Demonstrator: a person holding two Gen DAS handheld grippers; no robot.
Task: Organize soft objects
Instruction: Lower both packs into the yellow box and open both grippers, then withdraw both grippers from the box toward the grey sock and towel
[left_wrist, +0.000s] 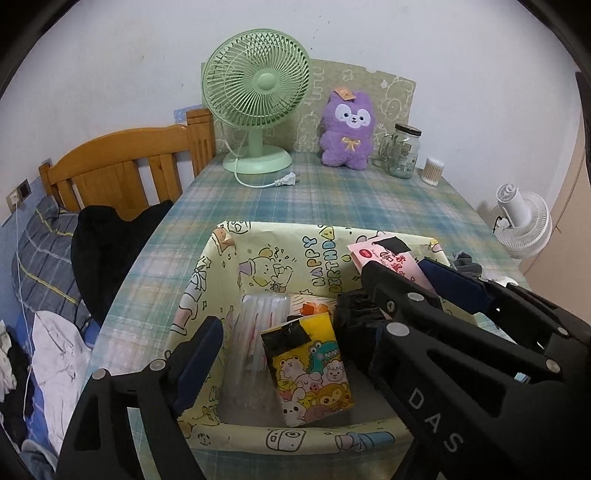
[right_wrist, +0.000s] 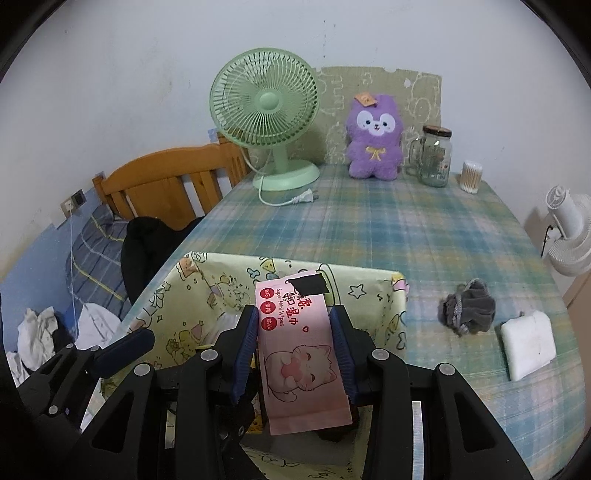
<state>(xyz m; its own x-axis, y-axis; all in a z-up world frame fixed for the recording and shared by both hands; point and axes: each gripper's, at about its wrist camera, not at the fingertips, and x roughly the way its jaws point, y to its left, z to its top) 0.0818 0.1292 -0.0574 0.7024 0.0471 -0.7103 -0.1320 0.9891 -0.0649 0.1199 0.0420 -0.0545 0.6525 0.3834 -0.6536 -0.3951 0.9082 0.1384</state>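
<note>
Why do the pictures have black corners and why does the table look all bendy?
Both views come through a round fisheye lens: in the left wrist view the checked table bulges and its corners go dark; in the right wrist view the pink wipes pack looks a bit washed out and glowing, while the green fan stays fairly sharp.

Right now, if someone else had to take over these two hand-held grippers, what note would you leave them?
Right gripper: shut on the pink wet-wipes pack, held over the birthday-print box.
Left gripper: open, nothing between its jaws, poised over the same box.
In the box: a yellow cartoon tissue pack, a clear plastic packet and something black I cannot identify.
Still out on the plaid tablecloth: a grey drawstring pouch, a white sponge-like pad, and a purple plush toy at the back.
Likely next: release the wipes into the box, then collect the pouch and pad.
</note>
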